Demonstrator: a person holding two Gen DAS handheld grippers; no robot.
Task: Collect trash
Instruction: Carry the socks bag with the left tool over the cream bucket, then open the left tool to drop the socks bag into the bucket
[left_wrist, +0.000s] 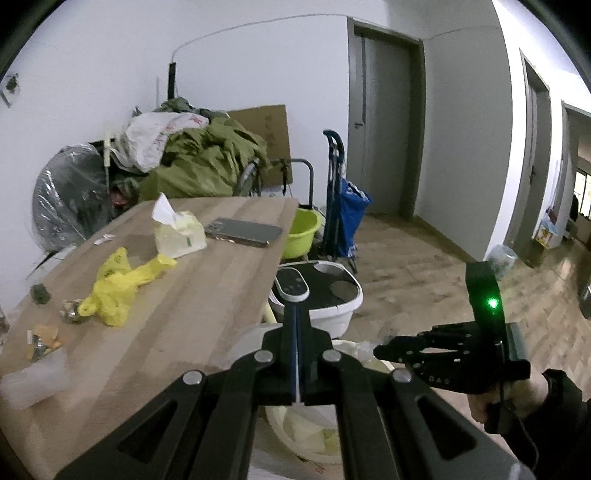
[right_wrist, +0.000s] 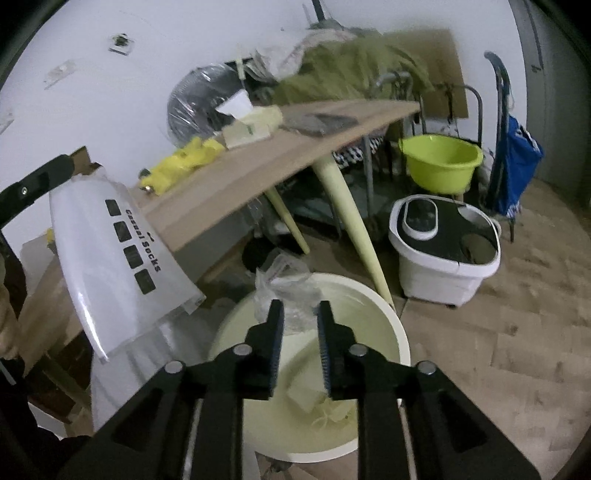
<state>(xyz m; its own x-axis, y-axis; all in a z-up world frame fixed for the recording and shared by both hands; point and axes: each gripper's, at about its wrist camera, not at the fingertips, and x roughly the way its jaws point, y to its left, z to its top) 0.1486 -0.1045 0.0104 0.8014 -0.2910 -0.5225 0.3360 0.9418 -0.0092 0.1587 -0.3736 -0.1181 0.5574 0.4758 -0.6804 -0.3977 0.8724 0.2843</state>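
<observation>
- the left gripper (left_wrist: 296, 310) is closed on a flat white sock packet (right_wrist: 118, 266); in its own view only the packet's thin white edge shows between the fingers.
- the packet hangs off the near edge of the desk (left_wrist: 207, 295), beside the cream bin (right_wrist: 388, 328) on the floor and not yet over it.
- the right gripper (right_wrist: 300, 314) hovers over the bin's mouth with its jaws a little apart. a crumpled clear wrapper (right_wrist: 284, 288) sits just past the tips, above the bin. whether it touches the pads cannot be told.
- the step in hand looks like dropping that wrapper. light film clings, so the jaws should part wider, and a small shake over the middle of the bin would free it.
- the right gripper should then move aside, so the left can bring the packet over the rim. tilting the packet's long side downward before letting go would keep it from catching on the rim.
- more trash waits on the desk: a yellow plastic bag (left_wrist: 118, 288) toward the left edge, and small crumpled scraps (left_wrist: 70, 312) just beside it.
- the phone (left_wrist: 243, 230) and tissue pack (left_wrist: 181, 236) at the far end are likely not trash and are best left alone.
</observation>
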